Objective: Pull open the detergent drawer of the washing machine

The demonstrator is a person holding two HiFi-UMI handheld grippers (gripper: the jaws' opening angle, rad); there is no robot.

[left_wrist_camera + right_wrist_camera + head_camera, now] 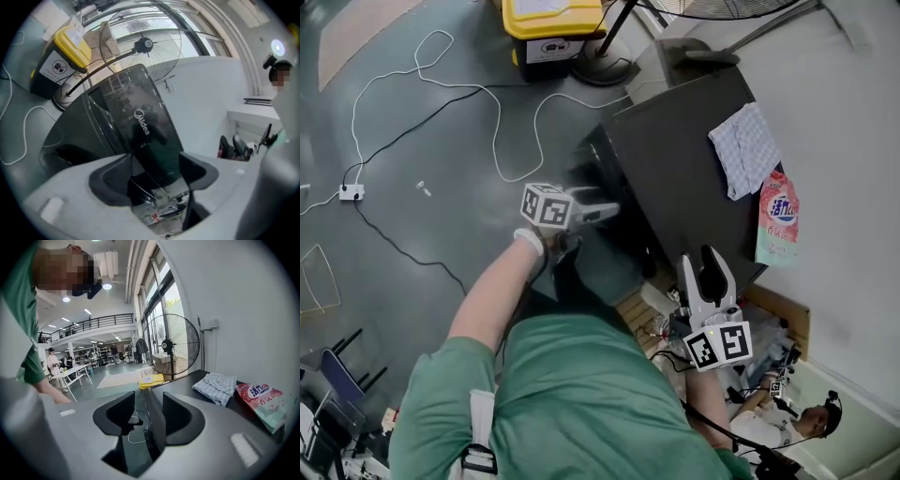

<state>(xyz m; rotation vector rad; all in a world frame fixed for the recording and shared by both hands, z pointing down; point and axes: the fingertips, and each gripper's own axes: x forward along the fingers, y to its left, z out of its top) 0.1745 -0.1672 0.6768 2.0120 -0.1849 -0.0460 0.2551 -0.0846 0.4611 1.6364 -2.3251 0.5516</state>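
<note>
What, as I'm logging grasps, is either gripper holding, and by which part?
Nothing: the left gripper and right gripper both stand open near the washing machine, closed on no part of it.

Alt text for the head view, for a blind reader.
From above, a person in green points the left gripper at a dark washing machine's front, with the right gripper near its corner. A cloth and detergent bag lie on top.

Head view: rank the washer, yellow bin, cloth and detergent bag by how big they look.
1. washer
2. yellow bin, though cut off by the frame's top
3. cloth
4. detergent bag, only slightly smaller than the cloth
</note>
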